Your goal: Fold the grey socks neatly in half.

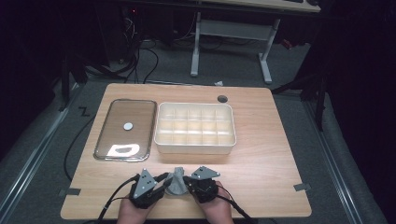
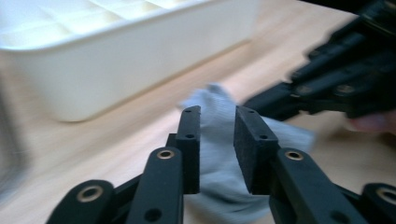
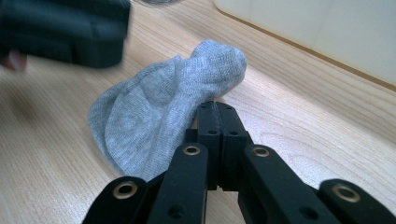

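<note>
A small grey sock (image 1: pixel 176 182) lies bunched on the wooden table near its front edge, between my two grippers. My left gripper (image 1: pixel 164 180) is at the sock's left side. In the left gripper view its jaws (image 2: pixel 217 114) stand a little apart, with the sock (image 2: pixel 210 99) lying just beyond and below the gap and no pad pressing on it. My right gripper (image 1: pixel 187 179) is at the sock's right side. In the right gripper view it (image 3: pixel 218 109) is shut, pads together, with the sock (image 3: pixel 159 107) lying against the left side of its jaws and no fabric visible between the pads.
A white box (image 1: pixel 196 144) divided into several compartments stands just beyond the sock. Left of it lies a clear rectangular lid (image 1: pixel 105 140) with a small white disc (image 1: pixel 128 126) on it. A round cable hole (image 1: pixel 222 98) is at the table's far edge.
</note>
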{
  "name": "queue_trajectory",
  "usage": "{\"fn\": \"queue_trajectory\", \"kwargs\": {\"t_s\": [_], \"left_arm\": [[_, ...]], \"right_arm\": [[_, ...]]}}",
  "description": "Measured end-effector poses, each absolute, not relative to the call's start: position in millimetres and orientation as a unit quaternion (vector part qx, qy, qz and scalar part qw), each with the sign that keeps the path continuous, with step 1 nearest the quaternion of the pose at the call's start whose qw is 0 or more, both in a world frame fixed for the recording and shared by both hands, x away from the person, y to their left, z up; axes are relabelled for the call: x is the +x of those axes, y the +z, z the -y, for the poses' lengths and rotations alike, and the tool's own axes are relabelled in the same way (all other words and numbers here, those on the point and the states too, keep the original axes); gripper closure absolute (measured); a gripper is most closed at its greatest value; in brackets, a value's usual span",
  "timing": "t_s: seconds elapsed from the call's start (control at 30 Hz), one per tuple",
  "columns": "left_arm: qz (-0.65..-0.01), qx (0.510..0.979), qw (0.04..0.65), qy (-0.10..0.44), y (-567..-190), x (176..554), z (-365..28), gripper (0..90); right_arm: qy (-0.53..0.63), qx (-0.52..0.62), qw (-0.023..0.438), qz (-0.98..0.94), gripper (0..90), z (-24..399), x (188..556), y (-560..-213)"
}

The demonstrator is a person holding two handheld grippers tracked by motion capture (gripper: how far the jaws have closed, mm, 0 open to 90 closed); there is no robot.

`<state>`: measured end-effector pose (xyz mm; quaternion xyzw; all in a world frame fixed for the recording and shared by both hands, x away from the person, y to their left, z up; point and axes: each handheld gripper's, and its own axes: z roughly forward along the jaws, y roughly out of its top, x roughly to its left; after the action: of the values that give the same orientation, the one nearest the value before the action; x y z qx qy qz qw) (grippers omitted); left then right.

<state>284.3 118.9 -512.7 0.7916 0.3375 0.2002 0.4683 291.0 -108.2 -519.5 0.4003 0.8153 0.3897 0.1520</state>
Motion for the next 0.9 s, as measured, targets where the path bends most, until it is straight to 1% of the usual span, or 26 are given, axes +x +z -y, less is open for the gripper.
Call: {"fn": "queue_trajectory", "kwargs": {"t_s": [0.03,0.1,0.13,0.2,0.43,0.63,0.9], "left_arm": [[-0.357,0.797,0.441,0.205,-515.4,287.9,-122.5,76.8],[-0.382,0.807,0.413,0.181,-524.1,291.9,-126.8,82.3],[-0.382,0.815,0.403,0.167,-527.5,292.2,-125.8,83.3],[-0.375,0.824,0.394,0.161,-531.1,290.4,-119.9,83.8],[-0.361,0.830,0.397,0.149,-533.5,285.4,-108.7,83.9],[-0.355,0.829,0.409,0.142,-532.8,286.0,-94.1,84.0],[-0.339,0.833,0.416,0.137,-530.7,293.4,-76.9,88.3]], "right_arm": [[0.390,0.400,0.152,-0.815,90.0,108.6,290.8,-519.1],[0.392,0.400,0.151,-0.814,90.0,109.3,290.4,-518.6],[0.393,0.399,0.150,-0.815,90.0,109.4,290.2,-518.4],[0.392,0.398,0.149,-0.816,90.0,108.7,289.1,-517.8],[0.393,0.396,0.148,-0.816,90.0,106.5,286.9,-515.6],[0.386,0.390,0.158,-0.821,90.0,103.2,286.7,-511.3],[0.379,0.394,0.167,-0.821,90.0,105.0,292.6,-508.5]]}}
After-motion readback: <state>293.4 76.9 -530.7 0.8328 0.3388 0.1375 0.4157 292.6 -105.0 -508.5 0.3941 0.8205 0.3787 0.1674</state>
